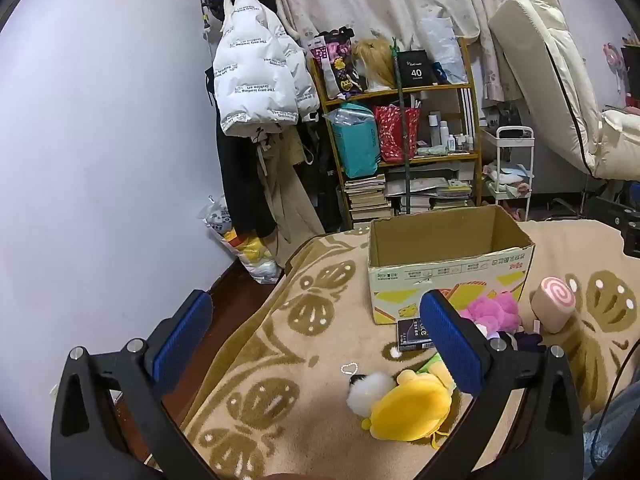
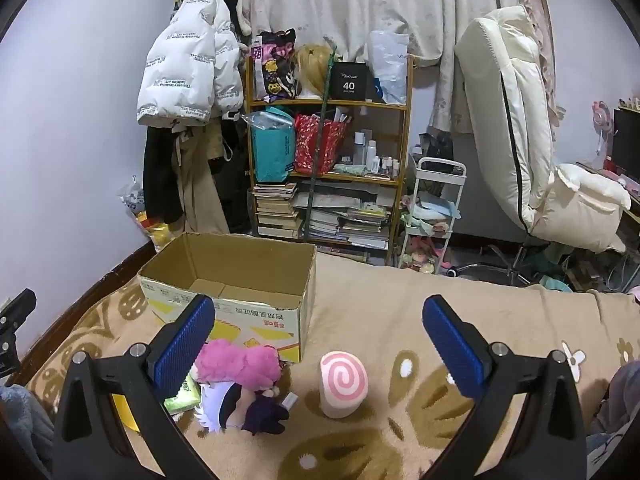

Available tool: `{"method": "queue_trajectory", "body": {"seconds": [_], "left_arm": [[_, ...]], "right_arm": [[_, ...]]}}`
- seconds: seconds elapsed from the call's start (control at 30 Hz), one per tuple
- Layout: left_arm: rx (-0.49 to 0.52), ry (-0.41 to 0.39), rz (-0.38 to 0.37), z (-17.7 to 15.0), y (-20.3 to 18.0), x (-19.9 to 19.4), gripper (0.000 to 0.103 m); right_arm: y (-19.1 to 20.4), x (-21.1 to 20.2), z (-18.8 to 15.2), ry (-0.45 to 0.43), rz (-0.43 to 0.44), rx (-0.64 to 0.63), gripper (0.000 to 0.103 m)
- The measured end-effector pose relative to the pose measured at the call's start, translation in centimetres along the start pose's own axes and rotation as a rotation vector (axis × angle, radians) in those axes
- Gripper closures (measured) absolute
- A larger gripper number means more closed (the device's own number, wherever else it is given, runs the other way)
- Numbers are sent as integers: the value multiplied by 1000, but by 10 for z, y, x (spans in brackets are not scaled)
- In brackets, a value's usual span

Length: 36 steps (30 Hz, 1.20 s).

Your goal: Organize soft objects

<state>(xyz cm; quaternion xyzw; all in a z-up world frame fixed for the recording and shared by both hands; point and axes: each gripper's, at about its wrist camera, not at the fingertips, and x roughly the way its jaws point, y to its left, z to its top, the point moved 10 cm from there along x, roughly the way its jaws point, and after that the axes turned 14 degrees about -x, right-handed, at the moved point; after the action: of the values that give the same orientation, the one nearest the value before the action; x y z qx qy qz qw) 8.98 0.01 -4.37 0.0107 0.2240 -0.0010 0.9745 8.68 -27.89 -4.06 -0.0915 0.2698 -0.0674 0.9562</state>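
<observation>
Left gripper (image 1: 316, 344) and right gripper (image 2: 318, 346): both spread wide, holding nothing. We see open brown cardboard box (image 2: 240, 276) empty (task barely begun). 4 toys on beige patterned blanket (image 2: 500, 312) beside box: yellow plush (image 1: 412, 404), pink fluffy plush (image 2: 240, 364), dark-clothed doll (image 2: 248, 408), pink swirl-roll cushion (image 2: 344, 382).

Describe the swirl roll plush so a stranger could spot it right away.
Find the open cardboard box on the beige blanket. Right of the pink plush in front of it stands the swirl roll plush: the only cream cylinder, with a pink spiral face.
</observation>
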Motion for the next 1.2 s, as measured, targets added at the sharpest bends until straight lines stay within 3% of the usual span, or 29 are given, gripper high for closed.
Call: {"method": "queue_trajectory", "body": {"seconds": [1.2], "left_arm": [[-24, 30, -13, -8, -1, 9, 1]], "right_arm": [[1, 0, 0, 10, -2, -8, 0]]}}
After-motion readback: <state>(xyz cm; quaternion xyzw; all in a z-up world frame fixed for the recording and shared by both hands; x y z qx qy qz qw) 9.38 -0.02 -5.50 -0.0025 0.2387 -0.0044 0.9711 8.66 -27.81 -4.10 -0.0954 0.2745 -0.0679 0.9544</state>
